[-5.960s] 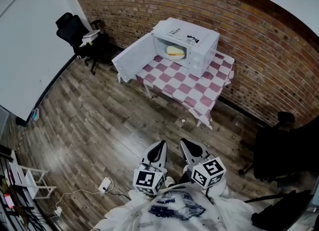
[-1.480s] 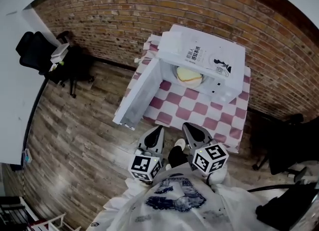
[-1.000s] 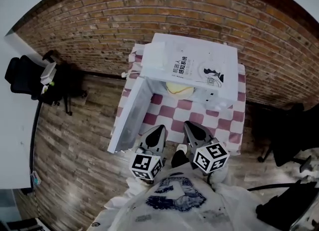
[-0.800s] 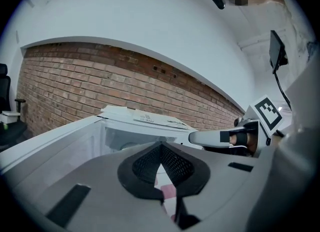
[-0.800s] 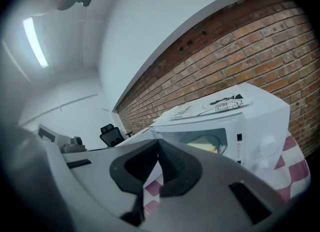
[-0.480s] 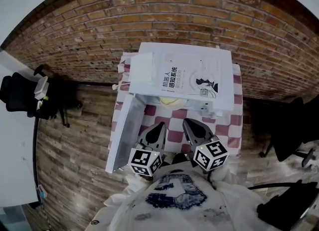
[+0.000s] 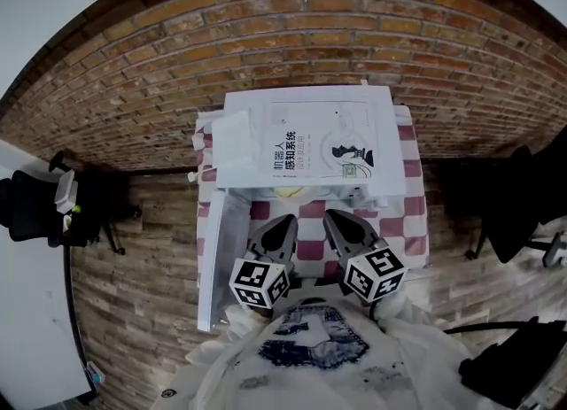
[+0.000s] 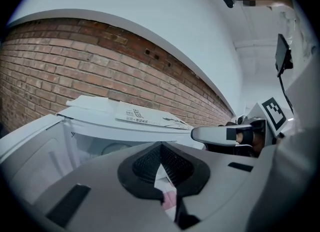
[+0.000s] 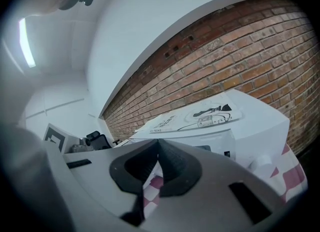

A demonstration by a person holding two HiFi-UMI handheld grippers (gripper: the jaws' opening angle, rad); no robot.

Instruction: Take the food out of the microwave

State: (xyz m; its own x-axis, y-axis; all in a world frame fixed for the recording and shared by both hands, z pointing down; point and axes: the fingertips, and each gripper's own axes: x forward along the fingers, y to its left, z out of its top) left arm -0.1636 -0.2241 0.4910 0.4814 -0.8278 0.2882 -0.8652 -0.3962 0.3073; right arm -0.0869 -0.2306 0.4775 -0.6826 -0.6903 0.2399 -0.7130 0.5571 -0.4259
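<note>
The white microwave (image 7: pixel 306 147) stands on a table with a pink-and-white checked cloth (image 7: pixel 403 222), its door (image 7: pixel 217 262) swung open to the left. Only a pale sliver of the food (image 7: pixel 288 193) shows under the oven's top edge. My left gripper (image 7: pixel 282 225) and right gripper (image 7: pixel 340 220) are side by side just in front of the opening, both shut and empty. In the left gripper view the shut left gripper (image 8: pixel 161 148) faces the microwave (image 8: pixel 125 121) cavity. In the right gripper view the right gripper (image 9: pixel 159 143) points at the microwave (image 9: pixel 215 121) front.
A brick wall (image 7: pixel 292 36) runs right behind the table. Black office chairs stand at the far left (image 7: pixel 35 209) and at the right (image 7: pixel 523 213). The open door blocks the left side of the table edge. Wooden floor (image 7: pixel 142 293) lies to the left.
I have walked up to the table: the microwave has come closer and now lies right under the head view, hiding most of the food. Both grippers have moved forward to the opening, still shut.
</note>
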